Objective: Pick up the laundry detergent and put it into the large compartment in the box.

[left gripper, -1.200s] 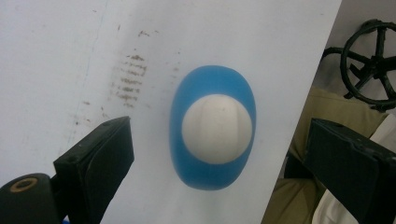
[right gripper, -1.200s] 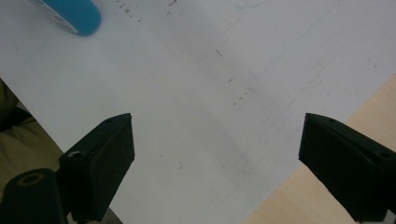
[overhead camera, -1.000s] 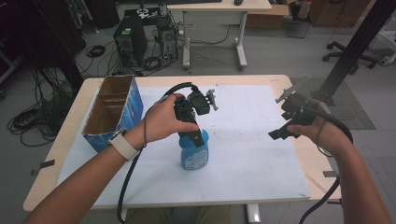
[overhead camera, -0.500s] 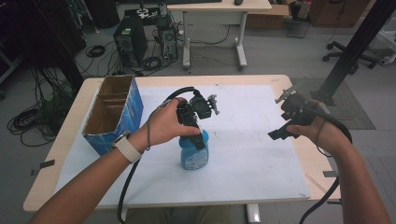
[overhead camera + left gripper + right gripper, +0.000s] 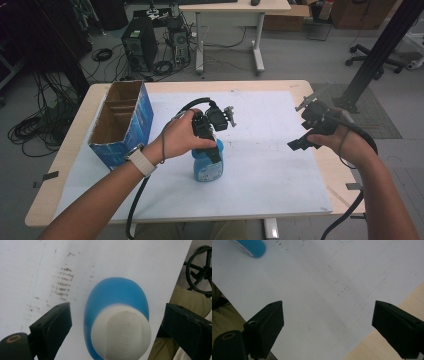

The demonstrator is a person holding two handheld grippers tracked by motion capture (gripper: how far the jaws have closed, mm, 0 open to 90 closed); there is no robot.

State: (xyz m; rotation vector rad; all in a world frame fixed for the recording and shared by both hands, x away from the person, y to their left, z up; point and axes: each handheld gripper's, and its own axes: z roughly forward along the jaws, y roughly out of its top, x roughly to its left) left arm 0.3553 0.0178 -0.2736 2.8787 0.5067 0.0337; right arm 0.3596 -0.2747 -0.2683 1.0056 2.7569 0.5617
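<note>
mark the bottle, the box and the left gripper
bottle (image 5: 117,293), left gripper view, blue shoulder.
box (image 5: 141,120), high view, blue side wall.
left gripper (image 5: 117,325), left gripper view, midway between its open jaws.

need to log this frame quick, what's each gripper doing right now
Left gripper: open, jaws on either side of the blue bottle, not touching it.
Right gripper: open, holding nothing, over the white sheet.

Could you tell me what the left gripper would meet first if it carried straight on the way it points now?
Most likely the white cap of the blue bottle: the left gripper points down at it, jaws open on either side, though the remaining gap is hard to judge.
</note>
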